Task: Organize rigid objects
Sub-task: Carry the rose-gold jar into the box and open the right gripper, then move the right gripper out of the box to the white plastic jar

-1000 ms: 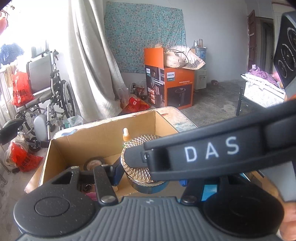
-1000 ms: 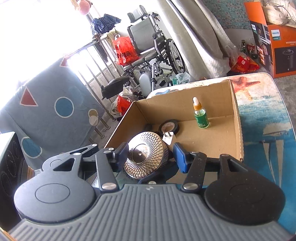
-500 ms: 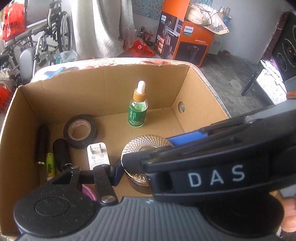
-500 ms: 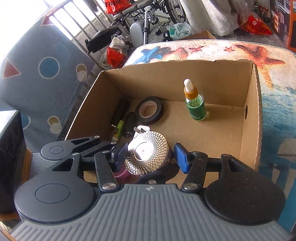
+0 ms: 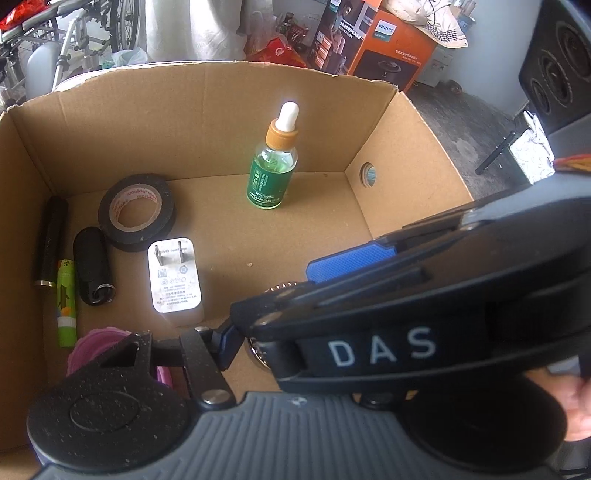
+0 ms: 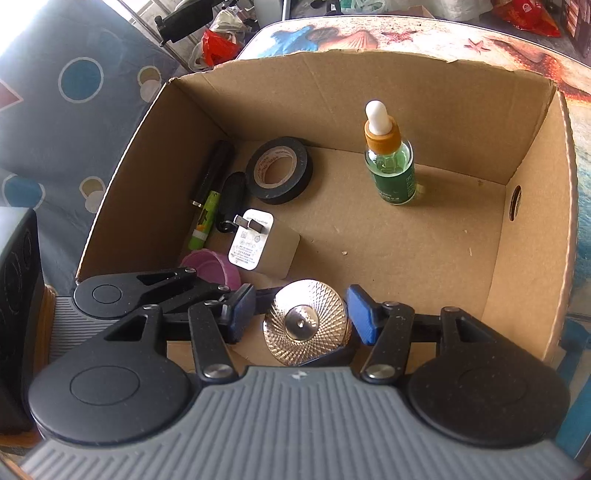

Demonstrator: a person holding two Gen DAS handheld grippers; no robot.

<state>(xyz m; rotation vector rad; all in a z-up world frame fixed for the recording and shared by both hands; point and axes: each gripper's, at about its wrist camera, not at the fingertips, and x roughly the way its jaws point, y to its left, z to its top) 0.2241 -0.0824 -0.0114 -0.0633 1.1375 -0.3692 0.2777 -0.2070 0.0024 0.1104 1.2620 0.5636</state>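
A round jar with a patterned metallic lid [image 6: 306,328] sits between the fingers of my right gripper [image 6: 301,314], low inside the cardboard box [image 6: 532,155]. The blue pads [image 6: 360,317] stand slightly apart from the lid on both sides. In the left wrist view the right gripper's black body [image 5: 424,314] crosses in front and hides most of the jar [image 5: 280,288] and the left gripper's right finger. The left gripper [image 5: 277,332] sits just beside the jar; its left finger [image 5: 225,347] shows.
In the box lie a green dropper bottle [image 6: 391,166], black tape roll [image 6: 280,170], white charger [image 6: 258,240], black tube [image 6: 212,173], green stick [image 6: 205,218], black capsule [image 6: 231,201] and pink lid [image 6: 212,266]. A starfish-print table [image 6: 406,33] is beyond.
Both grippers have tipped downward and moved into the box with the jar, lowering it toward the box floor near the front wall. The right gripper's pads now look slightly off the lid.
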